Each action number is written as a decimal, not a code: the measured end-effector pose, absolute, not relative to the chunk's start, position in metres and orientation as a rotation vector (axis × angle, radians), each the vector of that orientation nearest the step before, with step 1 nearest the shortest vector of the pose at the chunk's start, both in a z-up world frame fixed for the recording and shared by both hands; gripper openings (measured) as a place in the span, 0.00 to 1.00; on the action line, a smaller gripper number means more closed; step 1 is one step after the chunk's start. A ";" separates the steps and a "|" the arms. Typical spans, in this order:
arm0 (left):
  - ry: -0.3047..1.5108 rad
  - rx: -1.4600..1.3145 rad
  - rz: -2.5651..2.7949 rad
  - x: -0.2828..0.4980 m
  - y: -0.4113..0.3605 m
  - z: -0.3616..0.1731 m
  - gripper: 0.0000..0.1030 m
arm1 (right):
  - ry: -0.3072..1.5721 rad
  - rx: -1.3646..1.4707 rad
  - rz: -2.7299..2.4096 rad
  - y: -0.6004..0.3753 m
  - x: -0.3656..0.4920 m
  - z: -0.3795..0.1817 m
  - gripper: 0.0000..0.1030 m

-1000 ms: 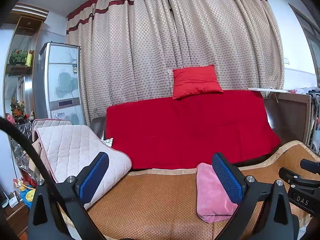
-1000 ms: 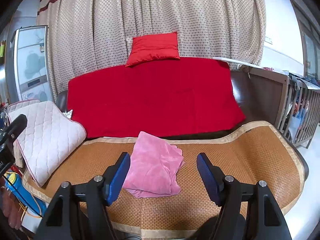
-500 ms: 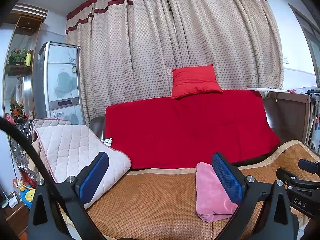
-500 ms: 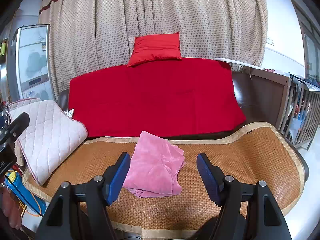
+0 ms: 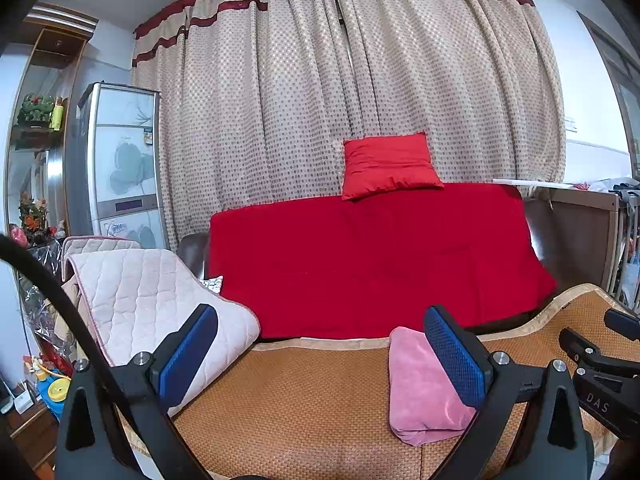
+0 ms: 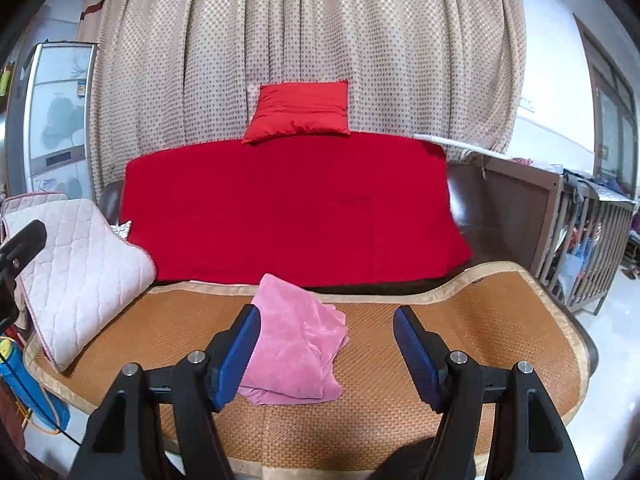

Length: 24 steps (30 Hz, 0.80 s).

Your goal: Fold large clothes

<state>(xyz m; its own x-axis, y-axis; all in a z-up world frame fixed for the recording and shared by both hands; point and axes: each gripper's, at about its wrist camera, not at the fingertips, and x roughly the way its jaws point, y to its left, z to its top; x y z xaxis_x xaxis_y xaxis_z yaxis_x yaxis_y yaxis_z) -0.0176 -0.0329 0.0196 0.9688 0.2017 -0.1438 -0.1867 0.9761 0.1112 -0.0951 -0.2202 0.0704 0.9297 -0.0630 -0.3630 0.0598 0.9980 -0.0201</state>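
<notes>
A pink garment (image 5: 420,392) (image 6: 296,348) lies folded in a loose bundle on the woven brown mat (image 5: 300,400) (image 6: 480,320) that covers the sofa seat. My left gripper (image 5: 320,314) is open above the mat's front with nothing between its blue pads, and the garment shows behind its right finger. My right gripper (image 6: 327,312) is open too, hanging just in front of the garment without touching it. The garment's left edge is hidden behind its left finger (image 6: 236,356). The right gripper's black body (image 5: 600,360) shows at the right edge of the left wrist view.
A red blanket (image 6: 288,208) covers the sofa back, with a red cushion (image 6: 300,114) on top. A quilted beige pad (image 6: 80,276) lies over the left armrest. Behind stand dotted curtains (image 5: 340,100), a cabinet at left (image 5: 120,168) and a wooden crib at right (image 6: 580,240).
The right wrist view has tipped up slightly, so the sofa and the garment sit a little lower in it. The left view is unchanged. Both grippers stay open.
</notes>
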 end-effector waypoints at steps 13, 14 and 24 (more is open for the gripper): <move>0.151 0.120 0.176 -0.022 -0.041 0.020 0.99 | 0.351 -0.034 -0.086 -0.218 -0.100 0.074 0.71; 0.150 0.120 0.177 -0.021 -0.041 0.020 0.99 | 0.349 -0.035 -0.086 -0.218 -0.100 0.074 0.71; 0.161 0.103 0.149 -0.022 -0.037 0.020 1.00 | 0.342 -0.057 -0.091 -0.212 -0.100 0.075 0.71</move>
